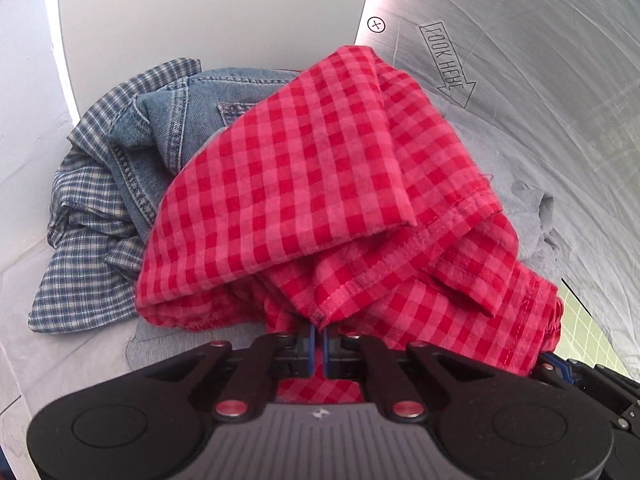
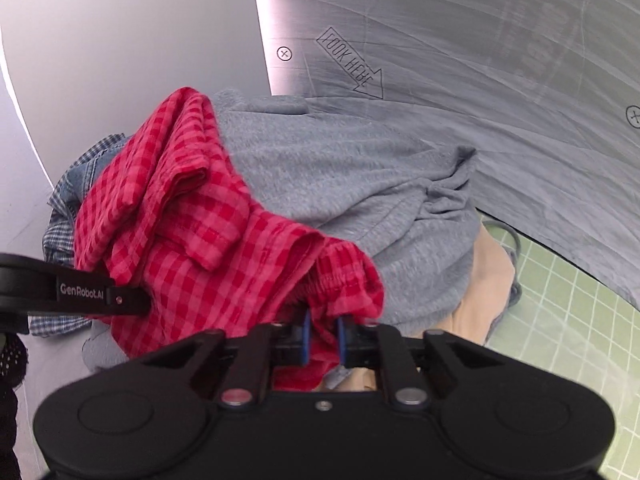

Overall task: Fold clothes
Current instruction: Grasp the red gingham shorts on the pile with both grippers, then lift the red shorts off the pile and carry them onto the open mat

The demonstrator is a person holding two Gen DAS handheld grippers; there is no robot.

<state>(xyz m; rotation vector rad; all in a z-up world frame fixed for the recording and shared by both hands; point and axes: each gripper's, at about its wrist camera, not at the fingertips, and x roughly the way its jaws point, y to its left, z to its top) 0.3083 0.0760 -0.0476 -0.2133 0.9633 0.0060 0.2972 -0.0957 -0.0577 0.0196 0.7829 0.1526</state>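
A red gingham garment lies bunched on a pile of clothes; it also shows in the right wrist view. My left gripper is shut on a hemmed edge of it. My right gripper is shut on its gathered elastic waistband. The left gripper's arm shows at the left of the right wrist view. Under and behind the red garment lie blue denim jeans, a blue plaid shirt and a grey knit garment.
The clothes rest on a silvery sheet printed with a "LOOK HERE" arrow and cross marks. A green gridded mat lies at the right, with a beige cloth beside the grey garment. A white surface lies to the left.
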